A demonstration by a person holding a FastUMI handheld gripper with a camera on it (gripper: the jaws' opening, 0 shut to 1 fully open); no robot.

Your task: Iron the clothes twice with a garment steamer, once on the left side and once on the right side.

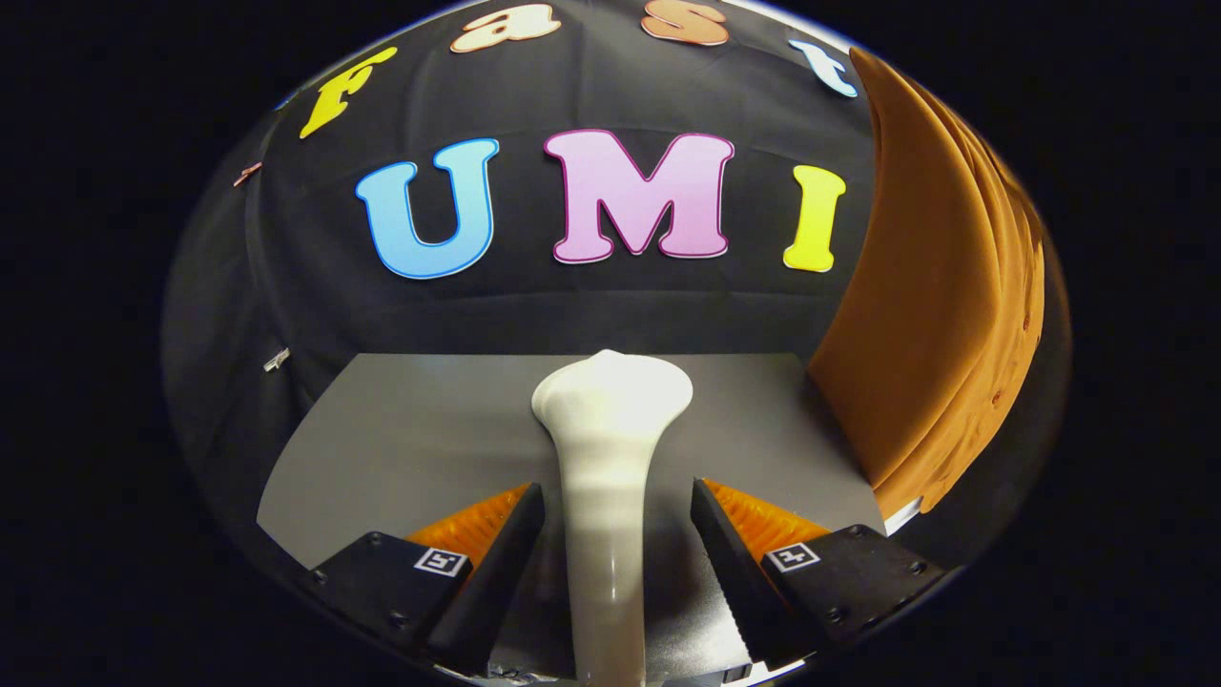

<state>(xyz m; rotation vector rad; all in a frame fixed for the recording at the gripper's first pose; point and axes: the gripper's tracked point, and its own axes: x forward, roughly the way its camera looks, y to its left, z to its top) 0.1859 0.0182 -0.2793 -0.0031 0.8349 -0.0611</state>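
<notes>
The jaws stand spread around the white plastic garment steamer [610,448] on the grey desk [401,448]; an off-centre pinch could tip it before reaching the far-right orange cloth garment [916,315].

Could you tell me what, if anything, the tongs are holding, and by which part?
Nothing is gripped yet. The tongs are open around the handle of the white garment steamer, which lies between the fingers with gaps on both sides.
</notes>
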